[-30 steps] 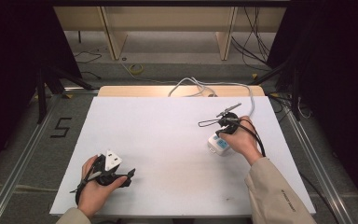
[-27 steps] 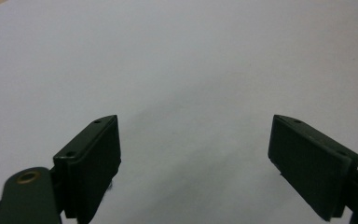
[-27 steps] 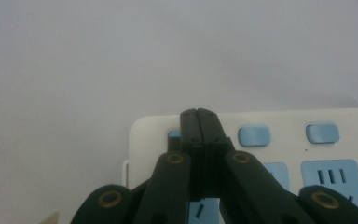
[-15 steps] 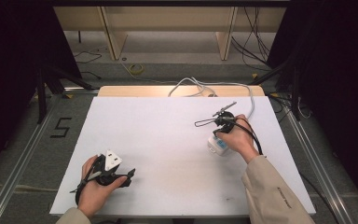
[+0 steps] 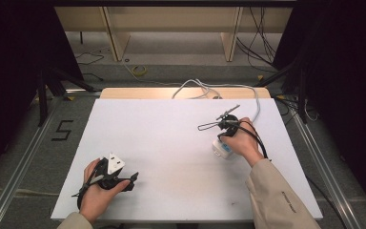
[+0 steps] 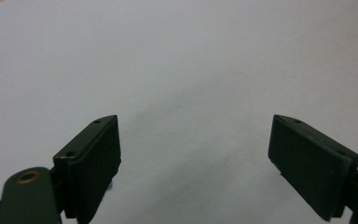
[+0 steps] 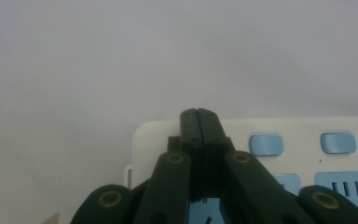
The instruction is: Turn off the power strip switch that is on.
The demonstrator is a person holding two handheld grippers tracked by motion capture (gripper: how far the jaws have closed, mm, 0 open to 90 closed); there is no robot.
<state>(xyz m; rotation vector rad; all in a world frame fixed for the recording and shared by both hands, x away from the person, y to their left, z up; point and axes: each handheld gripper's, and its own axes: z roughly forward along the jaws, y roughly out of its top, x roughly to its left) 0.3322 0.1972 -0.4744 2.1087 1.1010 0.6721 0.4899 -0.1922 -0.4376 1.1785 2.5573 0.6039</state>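
On the white table (image 5: 171, 143), right side: right gripper (image 7: 199, 114) jaws pressed together, nothing between, tips over a white power strip (image 7: 298, 128) with blue switches, possibly touching it. Near left: left gripper (image 6: 196, 154) jaws wide apart over bare tabletop.

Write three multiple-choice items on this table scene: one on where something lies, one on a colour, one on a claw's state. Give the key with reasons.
1. Where does the white plastic power strip lie?
A. under the right claw
B. beside the left claw
C. on the floor

2. What colour are the power strip's switch buttons?
A. red
B. light blue
C. black

3. How does the left claw stand?
A. shut on a cable
B. shut on nothing
C. open over the bare white tabletop

Key: 1 A, the right gripper view shows the strip just beneath that claw's tips. 2 B, the buttons there are pale blue. 3 C, the left gripper view shows its jaws wide apart, with nothing between.
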